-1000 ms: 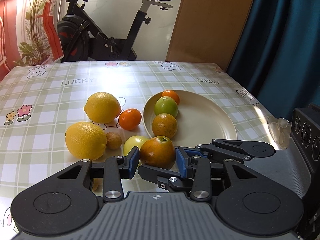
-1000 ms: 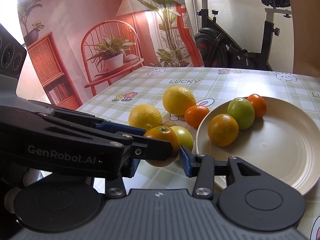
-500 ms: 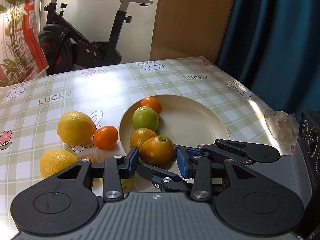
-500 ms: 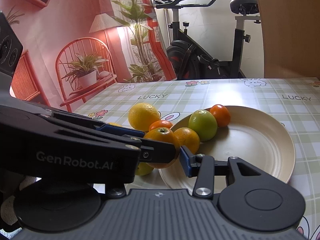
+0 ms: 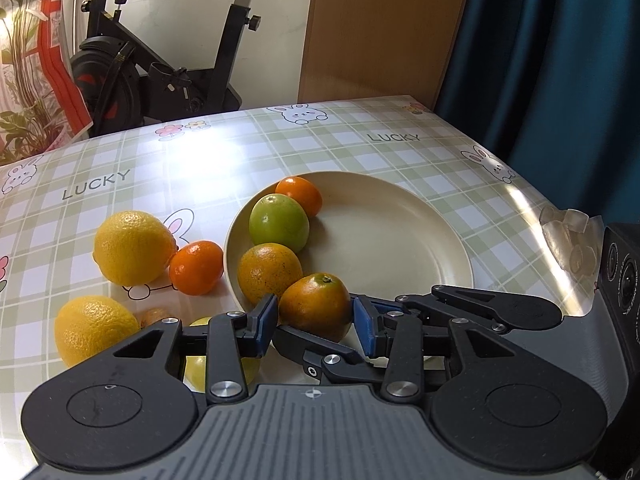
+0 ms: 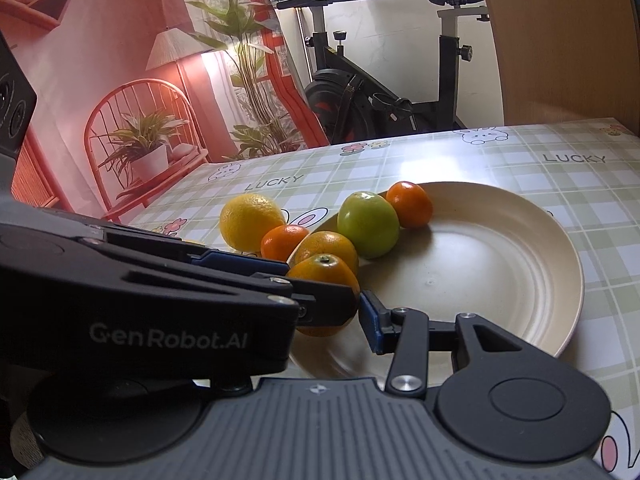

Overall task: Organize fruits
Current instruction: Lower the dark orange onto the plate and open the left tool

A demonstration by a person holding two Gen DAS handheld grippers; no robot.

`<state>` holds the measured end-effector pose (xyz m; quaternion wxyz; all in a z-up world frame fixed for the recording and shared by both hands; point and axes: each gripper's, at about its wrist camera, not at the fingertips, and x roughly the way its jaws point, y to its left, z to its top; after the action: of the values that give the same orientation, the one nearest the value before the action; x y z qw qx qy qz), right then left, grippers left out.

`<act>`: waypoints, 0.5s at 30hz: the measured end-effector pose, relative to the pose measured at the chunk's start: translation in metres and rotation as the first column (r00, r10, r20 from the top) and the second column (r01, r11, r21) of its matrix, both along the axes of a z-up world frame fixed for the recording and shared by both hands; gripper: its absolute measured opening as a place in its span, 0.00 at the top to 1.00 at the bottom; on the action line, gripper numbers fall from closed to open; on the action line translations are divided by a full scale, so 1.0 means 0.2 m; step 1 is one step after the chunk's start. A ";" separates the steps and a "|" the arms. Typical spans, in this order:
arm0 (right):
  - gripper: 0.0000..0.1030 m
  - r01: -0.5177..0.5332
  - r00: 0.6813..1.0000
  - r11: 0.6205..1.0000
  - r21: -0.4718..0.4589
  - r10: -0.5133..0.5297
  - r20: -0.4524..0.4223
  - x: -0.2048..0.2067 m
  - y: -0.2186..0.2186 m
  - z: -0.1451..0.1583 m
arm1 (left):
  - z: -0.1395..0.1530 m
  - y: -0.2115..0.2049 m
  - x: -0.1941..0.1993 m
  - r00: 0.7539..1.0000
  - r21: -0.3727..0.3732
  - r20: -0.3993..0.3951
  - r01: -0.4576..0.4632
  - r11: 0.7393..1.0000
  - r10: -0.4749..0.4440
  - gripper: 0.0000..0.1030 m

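Note:
A dark orange (image 5: 316, 306) (image 6: 324, 276) with a green stem end hangs over the near-left rim of the cream plate (image 5: 380, 240) (image 6: 480, 260). My left gripper (image 5: 315, 326) is shut on it, one blue pad on each side. My right gripper (image 6: 320, 316) comes in crosswise. Its right pad sits against the same orange and its left finger is hidden behind the left gripper's fingers (image 6: 160, 280). On the plate lie a speckled orange (image 5: 270, 272), a green fruit (image 5: 279, 222) and a small tangerine (image 5: 300, 194).
Left of the plate on the checked tablecloth lie two lemons (image 5: 132, 246) (image 5: 94, 330), a tangerine (image 5: 196, 266), a small brown fruit (image 5: 154, 316) and a yellow-green fruit (image 5: 196, 364). Crumpled clear plastic (image 5: 568, 232) sits at the table's right edge. An exercise bike (image 5: 160, 76) stands behind the table.
Both grippers have carried the orange to the right, from above the loose fruit on the cloth to the plate's near-left rim. The grip looks the same.

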<state>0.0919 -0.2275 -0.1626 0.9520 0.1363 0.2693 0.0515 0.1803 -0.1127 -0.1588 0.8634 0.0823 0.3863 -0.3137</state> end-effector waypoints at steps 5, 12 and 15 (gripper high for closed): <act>0.54 0.001 1.000 1.000 -0.001 -0.001 0.000 0.00 0.00 0.00 | 0.00 0.00 -0.01 1.000 0.003 -0.001 -0.013 1.000 0.013 0.58; 0.49 0.002 1.000 1.000 -0.019 -0.002 0.003 0.00 0.02 0.03 | 0.04 0.06 -0.03 0.999 -0.036 0.001 -0.041 0.998 0.041 0.58; 0.45 0.002 1.000 1.000 -0.030 -0.001 0.023 -0.01 0.03 0.05 | 0.07 0.12 -0.05 0.998 -0.071 0.005 -0.058 0.996 0.058 0.58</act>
<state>0.0899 -0.2219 -0.1530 0.9569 0.1214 0.2592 0.0484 0.1693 -0.0892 -0.1441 0.8760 0.0415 0.3740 -0.3017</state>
